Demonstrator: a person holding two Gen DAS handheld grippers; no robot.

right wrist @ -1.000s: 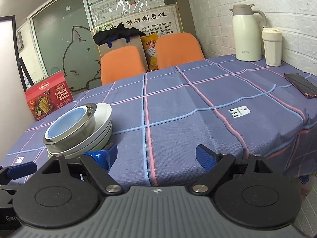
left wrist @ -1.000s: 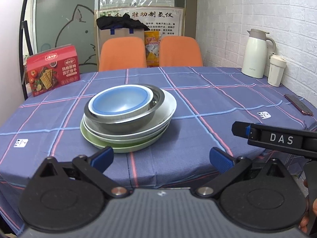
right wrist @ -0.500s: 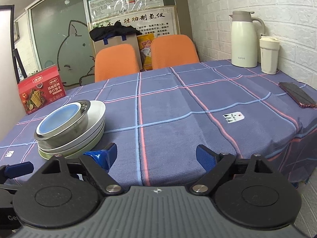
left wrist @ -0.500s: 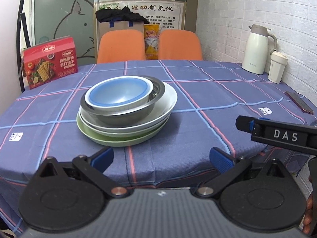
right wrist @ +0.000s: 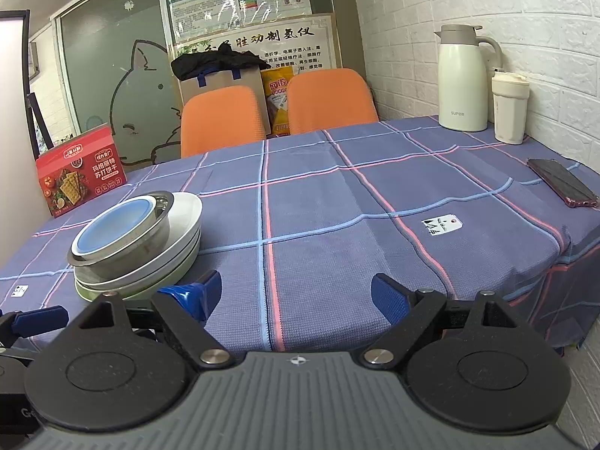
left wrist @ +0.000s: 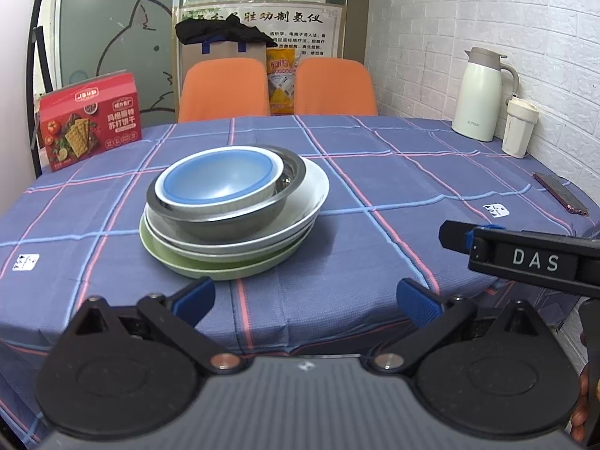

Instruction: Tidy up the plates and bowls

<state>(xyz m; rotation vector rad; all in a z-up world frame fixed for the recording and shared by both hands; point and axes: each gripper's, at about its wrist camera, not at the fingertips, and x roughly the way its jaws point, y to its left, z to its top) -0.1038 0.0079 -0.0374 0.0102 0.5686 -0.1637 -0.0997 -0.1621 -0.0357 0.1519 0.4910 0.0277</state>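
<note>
One stack [left wrist: 232, 217], dead ahead of the left claw [left wrist: 305, 298] and just past its tips, off to the front-left of the right claw [right wrist: 296, 292]. Nested largest to smallest, probably so each piece seats steadily in the one below: green plate [left wrist: 225, 268] at the bottom on the tablecloth [left wrist: 375, 172], white plates [left wrist: 303, 202] above it (two or perhaps three, hard to count from the rims), steel bowl [left wrist: 232, 221] on those, blue bowl [left wrist: 221, 182] cradled inside and tipped slightly toward the left. Fits either a finished sorting or a pile waiting to be taken apart; impossible to settle from here.

Both claws spread wide, blue pads well apart, pinching nothing and touching nothing, hovering over the near table edge. Left claw squared up on the stack; right claw aimed at bare cloth, stack well to its left.

Far beyond the claws: cracker box [left wrist: 90, 120] to the left, thermos [right wrist: 463, 78] and cup [right wrist: 510, 107] to the right, phone [right wrist: 562, 183] nearer on the right.
</note>
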